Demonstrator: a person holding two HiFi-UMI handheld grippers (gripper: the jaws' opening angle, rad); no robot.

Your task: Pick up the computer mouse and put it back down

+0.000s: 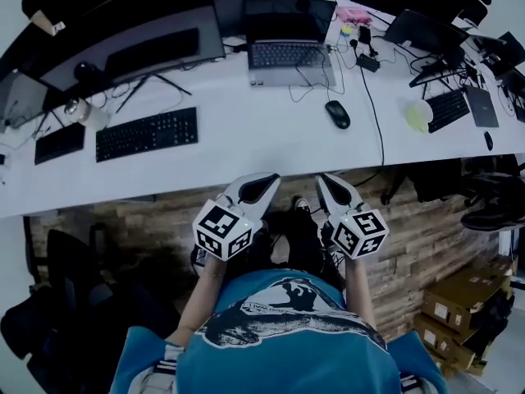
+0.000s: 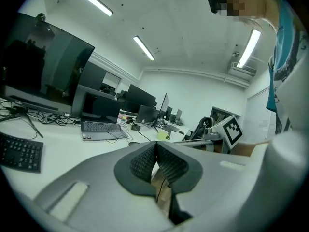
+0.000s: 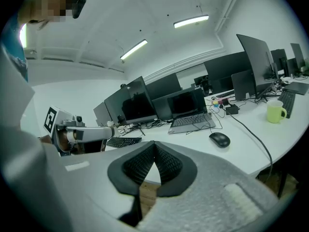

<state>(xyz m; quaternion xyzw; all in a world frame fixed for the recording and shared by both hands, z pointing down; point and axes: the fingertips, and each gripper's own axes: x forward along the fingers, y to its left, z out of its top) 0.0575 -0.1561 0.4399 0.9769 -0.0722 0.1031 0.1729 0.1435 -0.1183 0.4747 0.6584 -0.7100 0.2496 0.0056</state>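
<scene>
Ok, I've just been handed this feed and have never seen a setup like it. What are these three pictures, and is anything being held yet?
There is no robot arm here. A person holds a two-jaw gripper in each hand, and the cubes with square markers are part of the grippers. The head view looks steeply down from the person's head onto the left gripper and the right gripper, both held at the near edge of the white desk. The other two views come from cameras riding on the grippers, looking along their jaws. In both, the jaws are closed tip to tip with nothing between them, so nothing is held. On the desk are the black computer mouse, an open laptop behind it, a black keyboard to the left and a yellow-green mug to the right. The mouse lies nearer the right gripper.
</scene>
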